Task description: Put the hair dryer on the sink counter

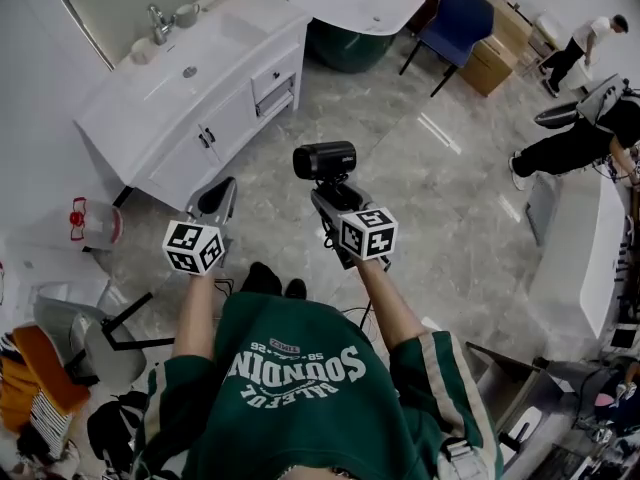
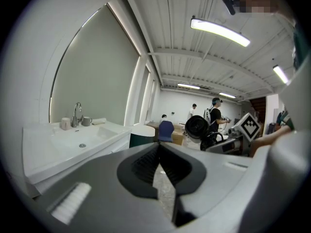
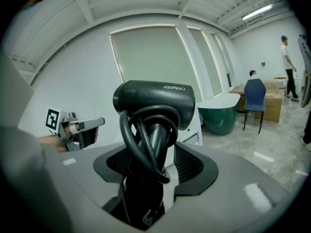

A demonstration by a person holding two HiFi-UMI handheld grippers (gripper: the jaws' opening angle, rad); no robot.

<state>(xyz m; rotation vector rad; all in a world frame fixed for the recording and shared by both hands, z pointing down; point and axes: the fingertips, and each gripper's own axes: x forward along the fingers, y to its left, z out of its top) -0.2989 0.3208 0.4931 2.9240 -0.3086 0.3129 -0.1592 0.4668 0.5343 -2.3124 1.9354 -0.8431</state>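
- Fingers (image 3: 189, 161) of our right gripper (image 1: 330, 190) pinch the handle of the hair dryer (image 3: 155, 98). It stands upright in the grip, with its barrel above the jaws.
- Its cord (image 3: 129, 130) is looped around the handle and caught in the same pinch.
- Our left gripper (image 1: 222, 196) carries nothing. Its fingers (image 2: 143, 166) are pressed together at the tips, and it is level with the right one, a little apart from it.
- We hold the dryer over the floor, well apart from the sink counter (image 1: 120, 118), which lies ahead and to our left.
- We judge the load top-heavy. If the pinch sits on cord rather than on the handle, the barrel could tip or swivel as we carry it across.
- A cord loop may slide free on the way. Hanging slack could then snag the faucet (image 1: 158, 23) or sweep the cup (image 1: 187, 13) beside it.
- Much of the counter top is basin, so the flat ledge looks narrow. Released over the slope, the dryer could roll into the bowl; released too near the front edge, it could drop to the floor.
- Letting go with the cord trapped between the pads could drag the dryer back with us.
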